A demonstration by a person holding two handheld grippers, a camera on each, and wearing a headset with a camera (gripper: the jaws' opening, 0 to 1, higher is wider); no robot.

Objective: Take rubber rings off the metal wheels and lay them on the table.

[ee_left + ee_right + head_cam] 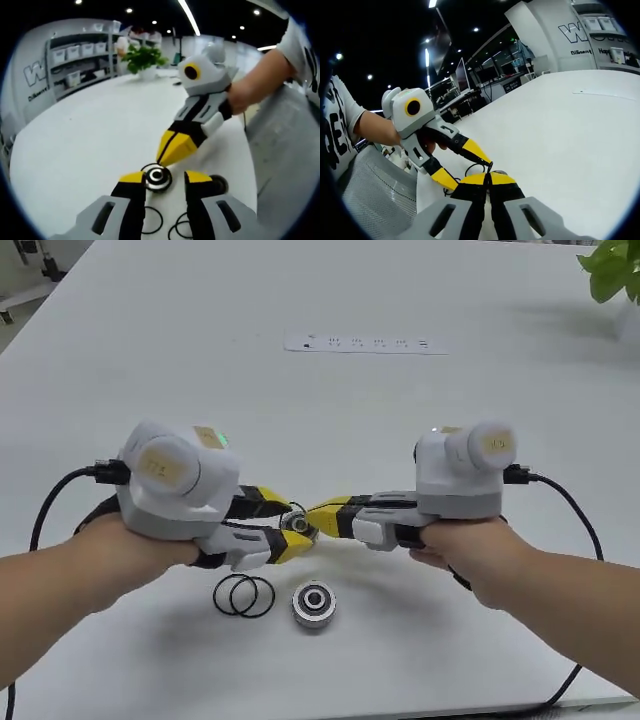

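Black rubber rings (243, 596), silver metal wheel (156, 177), white table (330, 410); left gripper (165, 176) and right gripper (490, 176) have yellow-black jaws.

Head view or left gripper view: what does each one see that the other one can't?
Head view's extras: a white power strip far across the table, and black cables plugged into the grippers. Left gripper view's extras: shelves with bins and ceiling lights. Shared: the left gripper shut on a metal wheel, the right gripper pointing at it, loose rubber rings on the table, and a green plant.
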